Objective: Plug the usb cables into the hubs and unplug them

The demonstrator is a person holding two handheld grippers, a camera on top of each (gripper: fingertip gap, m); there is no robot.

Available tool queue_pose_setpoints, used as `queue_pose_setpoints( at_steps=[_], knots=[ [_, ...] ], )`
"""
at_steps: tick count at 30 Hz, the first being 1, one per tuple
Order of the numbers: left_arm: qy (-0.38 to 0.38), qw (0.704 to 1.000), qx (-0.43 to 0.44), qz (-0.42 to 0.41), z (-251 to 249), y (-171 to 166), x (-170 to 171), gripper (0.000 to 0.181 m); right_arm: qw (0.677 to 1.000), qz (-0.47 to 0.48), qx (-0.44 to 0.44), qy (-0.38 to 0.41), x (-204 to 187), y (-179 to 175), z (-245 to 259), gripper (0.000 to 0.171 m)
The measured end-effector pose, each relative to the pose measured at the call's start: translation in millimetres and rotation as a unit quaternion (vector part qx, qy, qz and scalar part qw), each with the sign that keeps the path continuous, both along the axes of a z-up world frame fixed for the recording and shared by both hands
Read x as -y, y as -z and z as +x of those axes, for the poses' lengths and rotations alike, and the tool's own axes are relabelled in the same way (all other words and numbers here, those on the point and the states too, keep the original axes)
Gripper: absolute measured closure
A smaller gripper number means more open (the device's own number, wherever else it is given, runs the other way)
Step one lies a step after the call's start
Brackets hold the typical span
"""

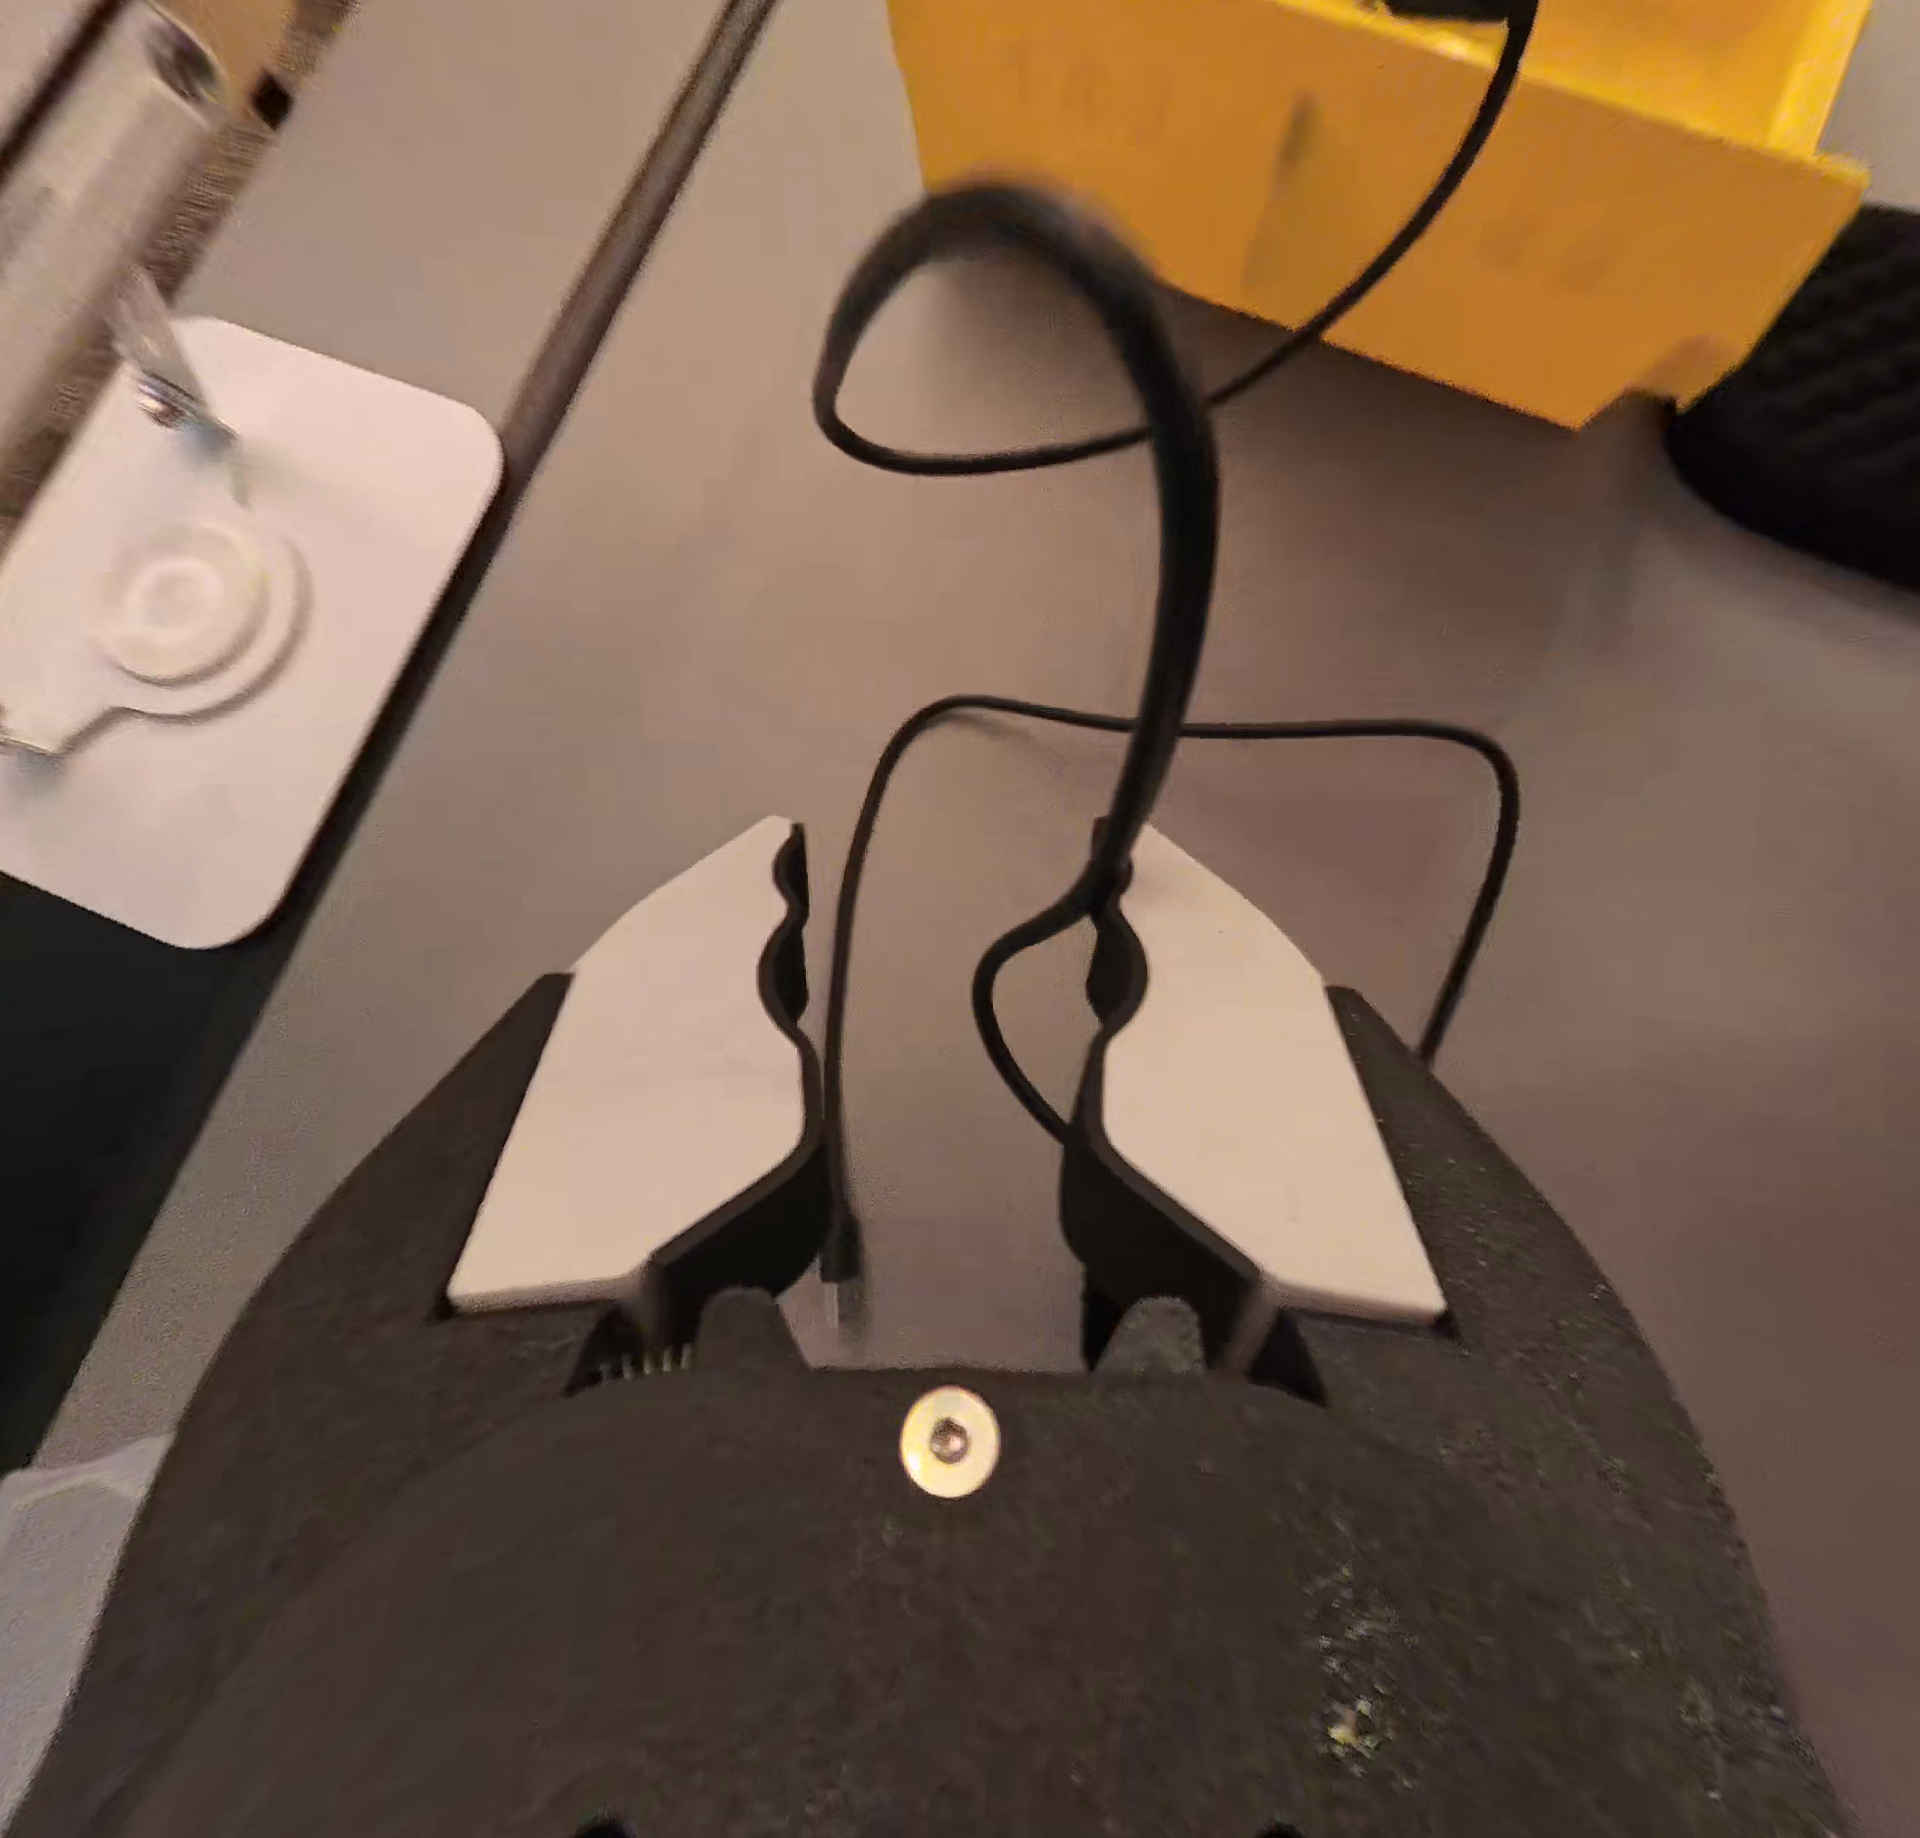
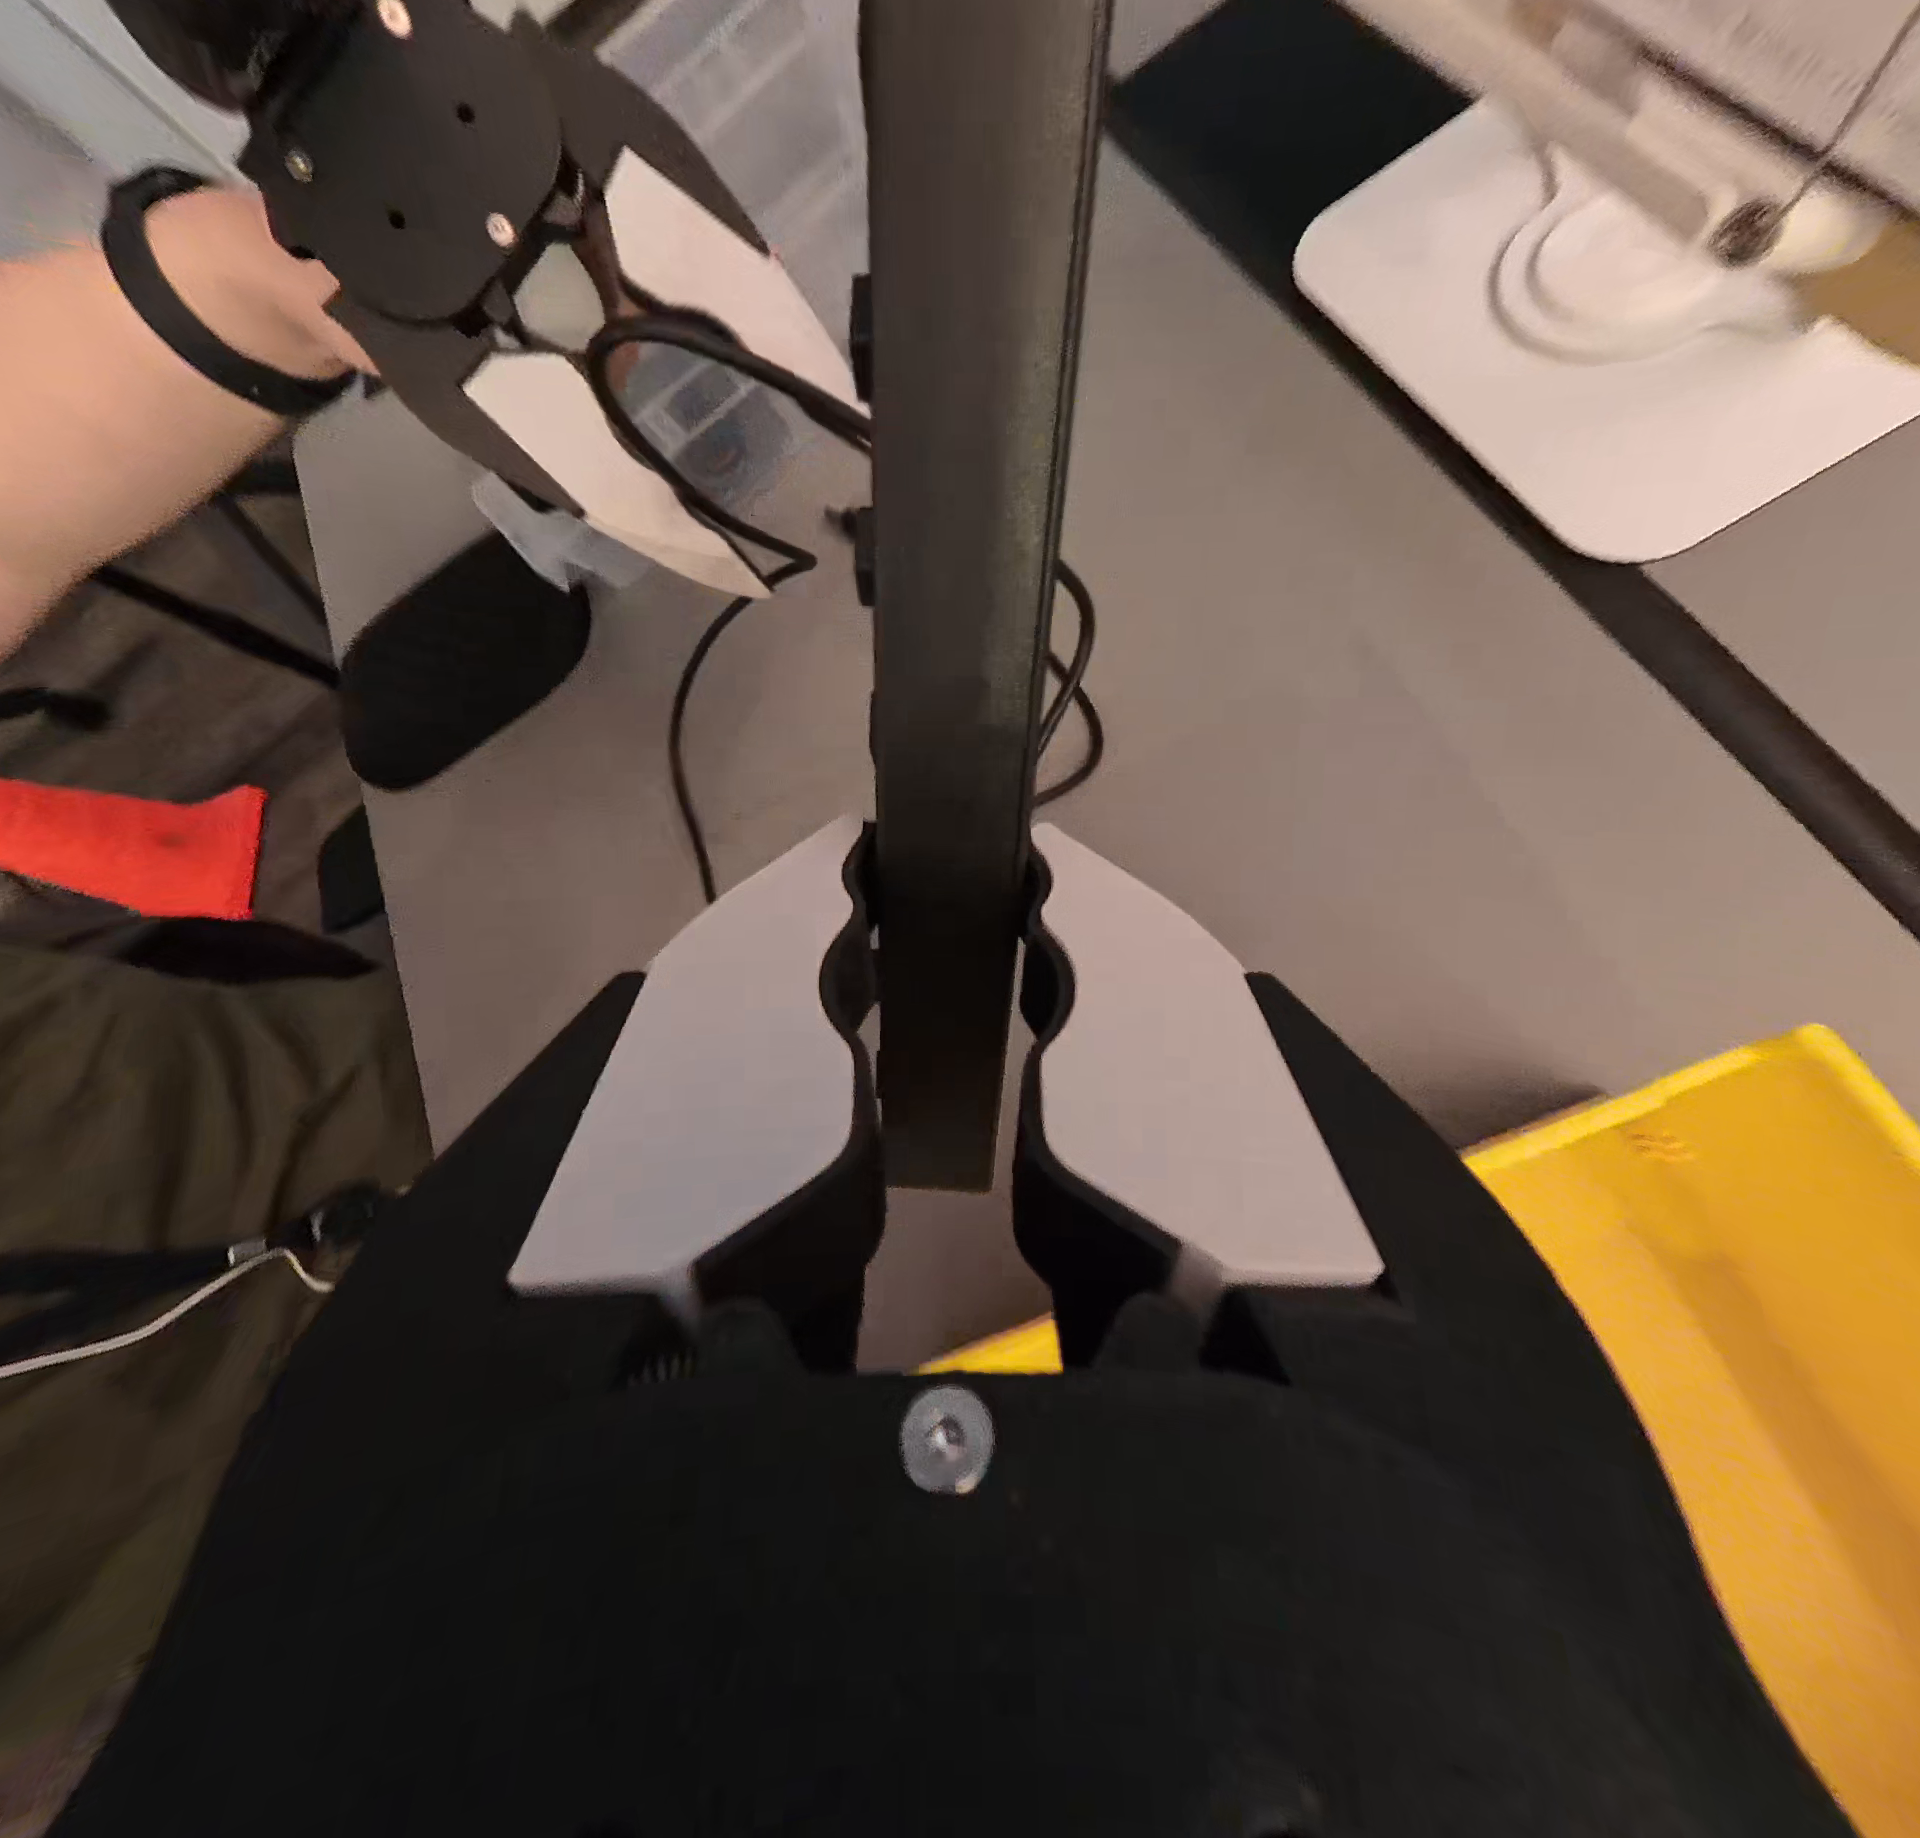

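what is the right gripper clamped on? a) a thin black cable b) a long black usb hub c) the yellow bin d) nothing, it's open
b: in the right wrist view the right gripper has its jaws pressed on both sides of the long black hub, which stands out ahead of it over the grey table, while the yellow bin sits off to the side, untouched.

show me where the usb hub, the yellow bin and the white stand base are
usb hub point(image 2: 961, 500), right wrist view, on its long black face.
yellow bin point(image 1: 1299, 136), left wrist view, on its side wall.
white stand base point(image 2: 1538, 417), right wrist view, on its flat plate.
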State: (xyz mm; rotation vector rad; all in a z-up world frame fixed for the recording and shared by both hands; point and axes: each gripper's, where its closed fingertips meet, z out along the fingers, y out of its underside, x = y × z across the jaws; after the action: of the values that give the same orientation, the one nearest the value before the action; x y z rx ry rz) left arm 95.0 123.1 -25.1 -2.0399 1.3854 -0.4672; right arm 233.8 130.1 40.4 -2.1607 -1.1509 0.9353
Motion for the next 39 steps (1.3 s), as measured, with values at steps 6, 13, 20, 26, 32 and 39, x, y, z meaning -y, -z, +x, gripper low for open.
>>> queue_pose_setpoints(
  at_steps=[6,13,20,26,32,39],
  knots=[
    [0.043,0.999,0.015,-0.004,-14.1,-6.6,11.7,0.097,0.993,0.001,0.095,-0.066,4.3,42.3,-8.2,0.146],
    [0.042,0.999,0.03,0.0,-20.8,-27.8,-1.9,0.098,0.984,-0.003,0.119,-0.135,13.5,66.7,-20.7,0.146],
    [0.061,0.986,0.151,-0.029,25.3,-46.2,-6.0,0.115,0.973,0.019,0.129,-0.191,23.1,68.7,-39.8,0.146],
    [0.115,0.977,0.162,-0.083,37.4,-31.5,16.1,0.153,0.962,0.0,0.126,-0.242,40.3,84.4,-49.6,0.146],
    [0.03,0.983,0.144,-0.115,25.7,-16.4,7.4,0.156,0.979,0.075,0.098,-0.16,12.6,94.8,-65.3,0.137],
    [-0.078,0.963,0.183,-0.183,7.8,-21.3,-4.0,0.157,0.917,0.399,-0.004,-0.001,7.1,32.0,-93.0,0.099]
  ],
)
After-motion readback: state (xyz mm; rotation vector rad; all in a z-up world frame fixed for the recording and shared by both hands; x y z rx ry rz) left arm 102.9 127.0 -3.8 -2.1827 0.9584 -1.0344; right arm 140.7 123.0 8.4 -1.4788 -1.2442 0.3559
